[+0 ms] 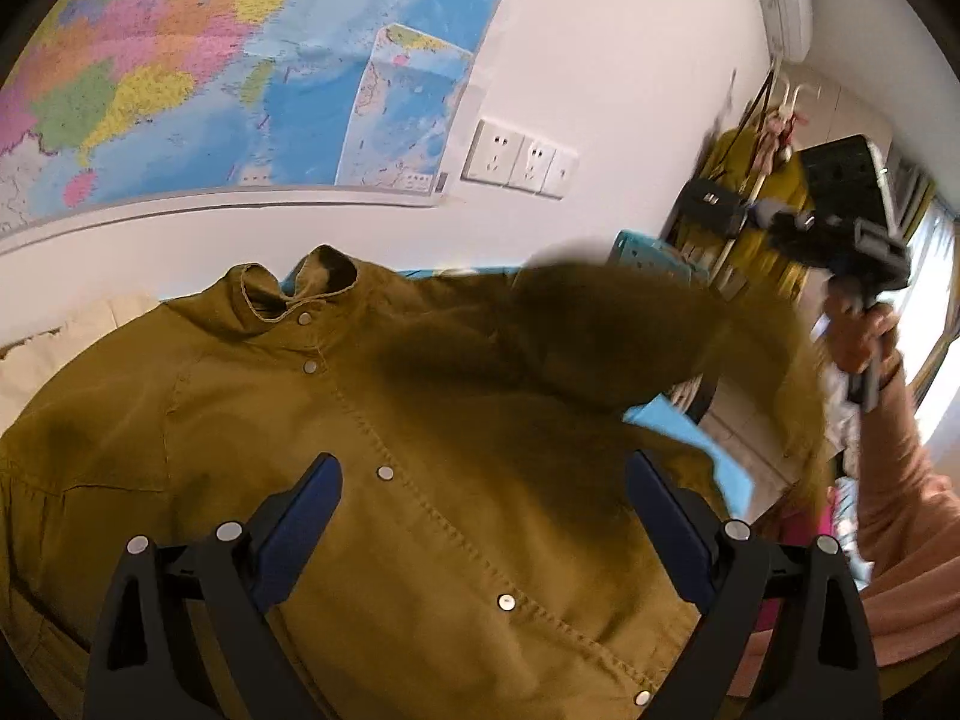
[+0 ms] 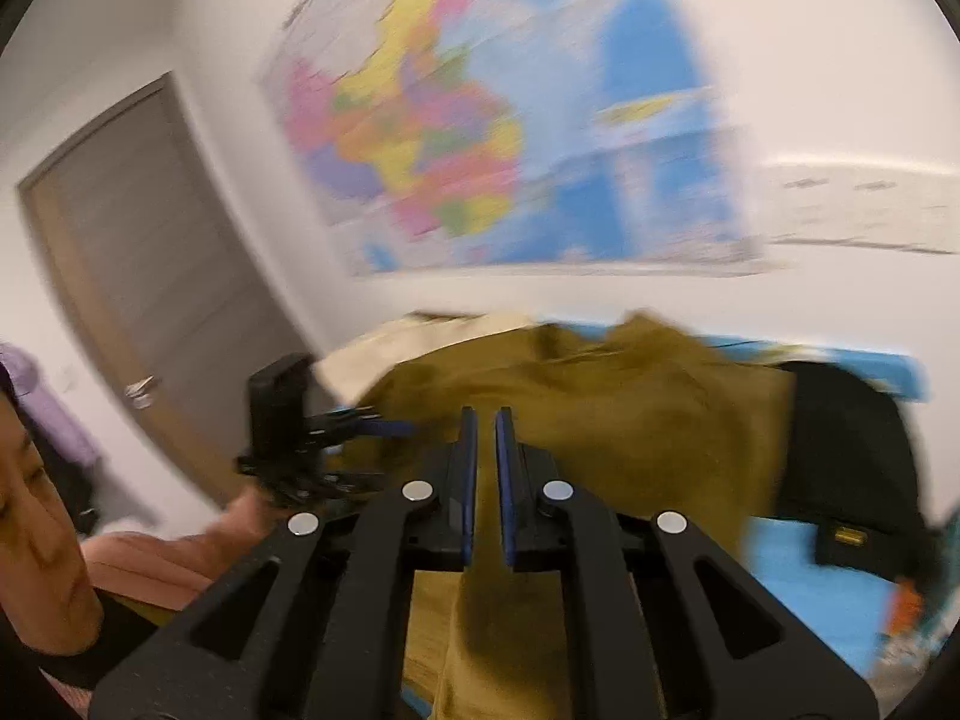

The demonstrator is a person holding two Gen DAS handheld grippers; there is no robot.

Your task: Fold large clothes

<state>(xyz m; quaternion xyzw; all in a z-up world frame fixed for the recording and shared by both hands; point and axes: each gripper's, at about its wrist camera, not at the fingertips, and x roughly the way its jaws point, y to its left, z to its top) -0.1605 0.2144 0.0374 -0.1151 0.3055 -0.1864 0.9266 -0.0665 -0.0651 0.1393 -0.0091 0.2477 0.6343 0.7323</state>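
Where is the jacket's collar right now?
In the left wrist view, the collar lies upper left of centre, at the jacket's far end below the wall map.

No legible text anywhere; print on the wall map [image 1: 180, 60] too small and blurred to make out.

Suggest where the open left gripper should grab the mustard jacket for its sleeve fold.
Probably the flat sleeve of the jacket at picture-left, near its outer edge, coming from that side: it lies flat there, and the left gripper hovers open above.
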